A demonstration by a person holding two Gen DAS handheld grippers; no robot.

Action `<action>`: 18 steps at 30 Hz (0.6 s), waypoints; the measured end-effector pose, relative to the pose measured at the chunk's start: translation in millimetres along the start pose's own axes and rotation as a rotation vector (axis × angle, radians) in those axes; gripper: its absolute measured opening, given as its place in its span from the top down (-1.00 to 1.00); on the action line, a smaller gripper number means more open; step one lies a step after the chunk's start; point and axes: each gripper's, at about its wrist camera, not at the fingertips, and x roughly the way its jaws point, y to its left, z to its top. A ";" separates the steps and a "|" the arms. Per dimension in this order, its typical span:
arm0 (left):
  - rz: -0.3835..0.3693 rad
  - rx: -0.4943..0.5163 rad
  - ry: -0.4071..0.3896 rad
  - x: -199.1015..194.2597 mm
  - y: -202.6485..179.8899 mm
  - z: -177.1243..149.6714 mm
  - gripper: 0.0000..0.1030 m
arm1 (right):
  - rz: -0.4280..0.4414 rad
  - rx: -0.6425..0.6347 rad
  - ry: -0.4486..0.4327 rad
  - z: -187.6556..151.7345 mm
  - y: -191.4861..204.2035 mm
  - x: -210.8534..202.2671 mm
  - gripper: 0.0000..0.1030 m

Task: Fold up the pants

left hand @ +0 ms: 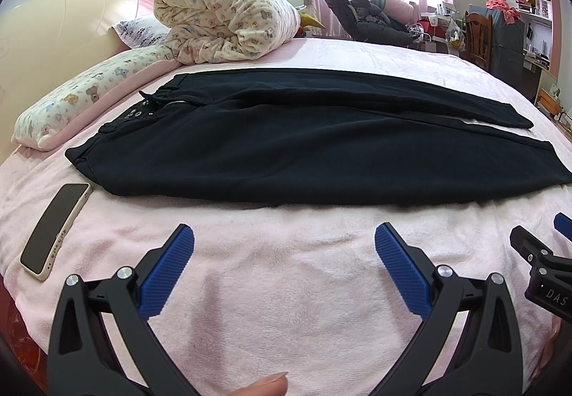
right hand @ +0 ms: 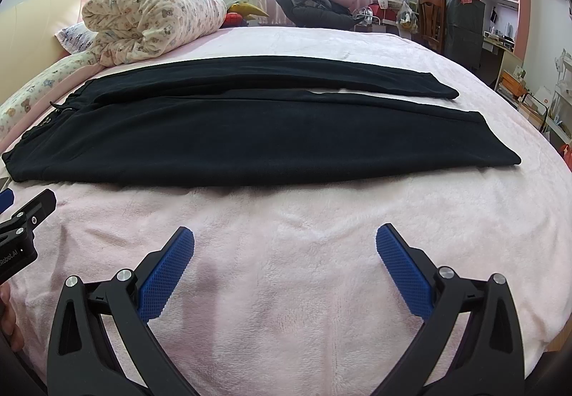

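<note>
Black pants laid flat, unfolded, across pink bed cover. Waistband w/ zip to left, both legs running right, slightly parted at hems. Fabric smooth, few creases.

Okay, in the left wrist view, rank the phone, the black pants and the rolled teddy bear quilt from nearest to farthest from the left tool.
From the left tool, open over the pink blanket:
1. Phone, near left, beside the tool.
2. Black pants, laid flat straight ahead, mid-bed.
3. Rolled quilt, far left, beyond the pants by the headboard.
</note>
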 end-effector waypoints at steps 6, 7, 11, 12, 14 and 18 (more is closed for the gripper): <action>0.001 0.000 0.000 0.0 0.0 0.0 -0.97 | 0.000 0.001 0.000 0.0 0.7 0.2 -0.97; 0.000 0.000 0.000 0.0 0.1 0.0 -0.97 | 0.000 0.000 0.000 -0.1 0.9 0.4 -0.97; 0.000 -0.002 0.001 0.0 0.0 0.0 -0.97 | 0.001 0.001 0.001 -0.1 1.6 0.4 -0.97; 0.000 -0.003 0.002 0.0 -0.3 -0.1 -0.97 | 0.001 0.000 0.000 -0.1 1.8 0.4 -0.97; -0.001 -0.002 0.003 -0.5 -0.4 0.1 -0.97 | 0.003 0.001 0.003 -0.4 3.4 -0.2 -0.97; -0.015 -0.002 -0.013 8.1 -0.8 -2.1 -0.97 | 0.046 0.049 -0.031 25.3 -11.1 -8.0 -0.97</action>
